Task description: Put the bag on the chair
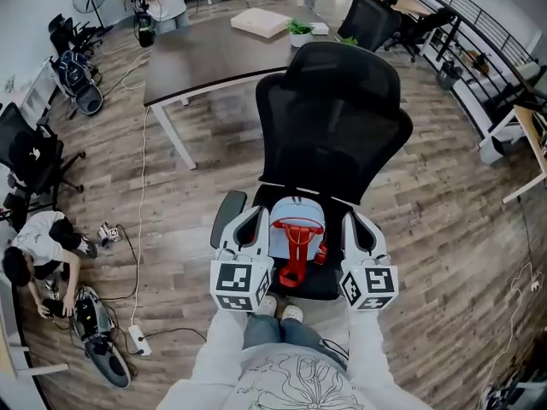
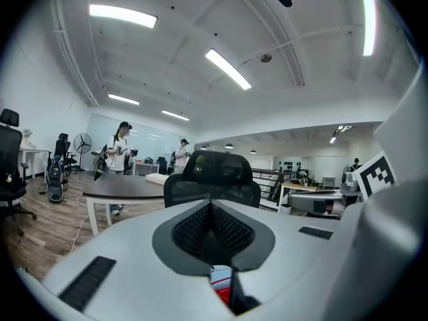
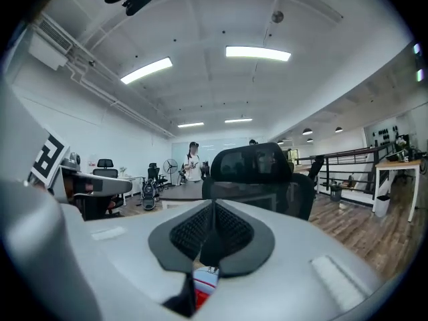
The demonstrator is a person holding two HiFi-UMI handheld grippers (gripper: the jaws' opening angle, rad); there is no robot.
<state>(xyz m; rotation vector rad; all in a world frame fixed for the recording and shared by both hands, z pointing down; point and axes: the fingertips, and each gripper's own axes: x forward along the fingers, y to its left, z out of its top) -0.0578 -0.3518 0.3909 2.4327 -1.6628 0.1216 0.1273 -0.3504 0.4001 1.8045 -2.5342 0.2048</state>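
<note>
Blue bag [image 1: 295,215] rests on the office chair [image 1: 333,135] seat between left tongs [image 1: 254,219] and right tongs [image 1: 355,222], both closed

Ceiling strip lights [image 2: 227,69] wash the open office in bright, even white, leaving only faint shadows on the wood floor [image 1: 427,212]. Fisheye lenses bow the edges and blacken both gripper views' corners; the left claw [image 2: 211,209], right claw [image 3: 214,207] and bag [image 2: 219,278] sit blurred up close.

Wood-plank floor [image 1: 444,229] runs under a dark, white-legged table [image 1: 205,54]; strip lights [image 2: 228,69] line the white ceiling [image 2: 200,19]; black railing [image 1: 475,20] edges one side.
</note>
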